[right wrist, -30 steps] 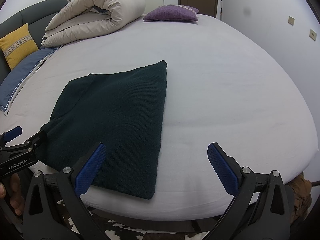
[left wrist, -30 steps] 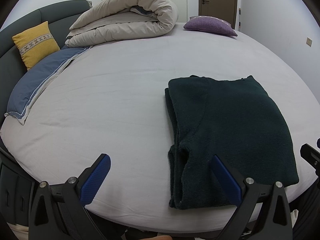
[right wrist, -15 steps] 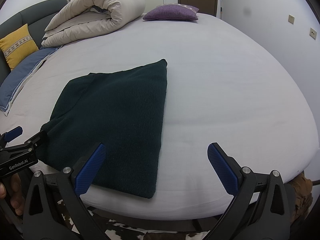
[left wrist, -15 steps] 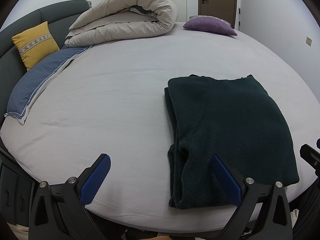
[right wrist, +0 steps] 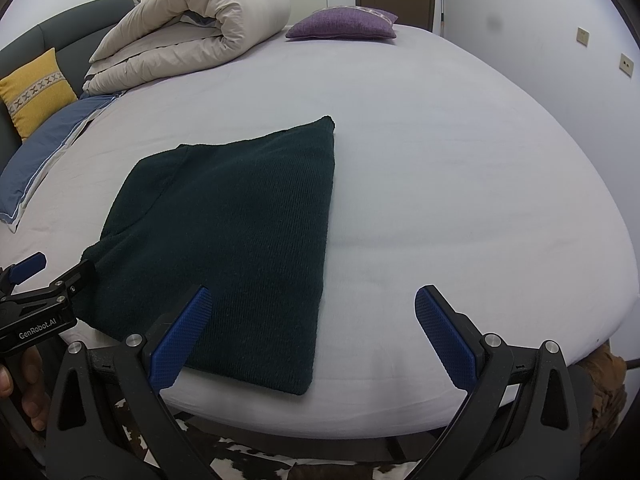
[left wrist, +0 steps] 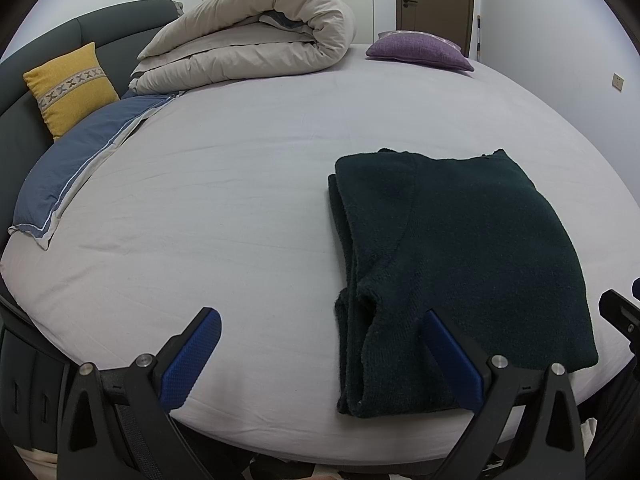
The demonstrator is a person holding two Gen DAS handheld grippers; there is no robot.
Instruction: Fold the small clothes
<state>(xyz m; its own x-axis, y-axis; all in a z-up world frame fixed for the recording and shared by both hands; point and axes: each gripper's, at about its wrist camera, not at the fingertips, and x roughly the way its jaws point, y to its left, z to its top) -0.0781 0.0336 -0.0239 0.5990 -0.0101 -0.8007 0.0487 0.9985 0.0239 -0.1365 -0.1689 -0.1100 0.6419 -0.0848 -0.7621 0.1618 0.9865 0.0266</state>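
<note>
A dark green knit sweater [left wrist: 460,264] lies folded flat on the pale bed sheet [left wrist: 224,208] near the front edge. It also shows in the right wrist view [right wrist: 232,236]. My left gripper [left wrist: 320,354] is open and empty, hovering at the sweater's near left corner, its right finger over the cloth. My right gripper [right wrist: 312,332] is open and empty at the sweater's near right corner, its left finger over the cloth. The left gripper's body [right wrist: 36,312] shows at the left edge of the right wrist view.
A rolled beige duvet [left wrist: 256,48], a purple cushion [left wrist: 420,50], a yellow cushion [left wrist: 68,88] and a blue pillow [left wrist: 80,168] lie at the back and left of the bed. The bed's front edge is just below both grippers. A wall is on the right.
</note>
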